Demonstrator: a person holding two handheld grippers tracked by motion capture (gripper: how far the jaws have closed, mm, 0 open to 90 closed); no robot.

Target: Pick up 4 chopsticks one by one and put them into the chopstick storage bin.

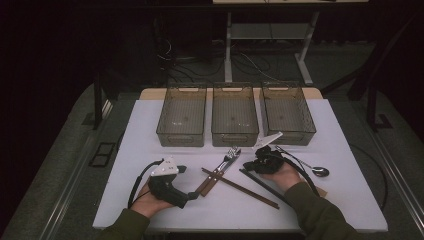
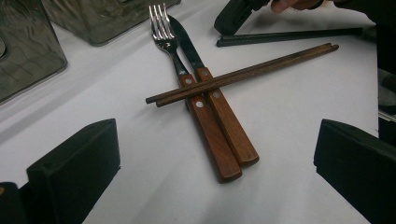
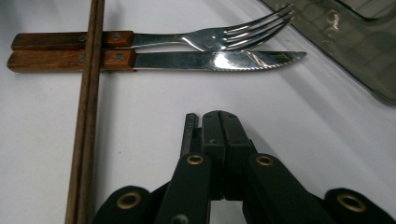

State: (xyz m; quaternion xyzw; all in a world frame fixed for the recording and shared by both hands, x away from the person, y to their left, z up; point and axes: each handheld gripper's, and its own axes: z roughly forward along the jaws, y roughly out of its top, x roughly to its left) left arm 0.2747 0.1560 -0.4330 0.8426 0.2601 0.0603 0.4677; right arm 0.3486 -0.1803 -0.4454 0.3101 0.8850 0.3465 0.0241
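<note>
A fork (image 1: 231, 152) (image 2: 161, 25) (image 3: 233, 37) and a knife (image 2: 187, 42) (image 3: 215, 60), both with wooden handles, lie side by side in the middle of the white table (image 1: 345, 200). Brown chopsticks (image 1: 240, 187) (image 2: 243, 72) (image 3: 88, 116) lie across their handles. My left gripper (image 1: 192, 195) (image 2: 219, 144) rests at the lower left, its jaws wide open around the handle ends without touching them. My right gripper (image 1: 247, 166) (image 3: 223, 126) is shut, tips low on the table at one end of the black chopsticks (image 1: 262, 185) (image 2: 289, 36); a thin black strip lies beside its left jaw.
Three clear smoky bins (image 1: 181, 141) (image 1: 235, 140) (image 1: 290, 139) stand in a row at the back of the table. A metal spoon (image 1: 319, 171) lies right of my right hand. Bare table shows along the front edge and at the left.
</note>
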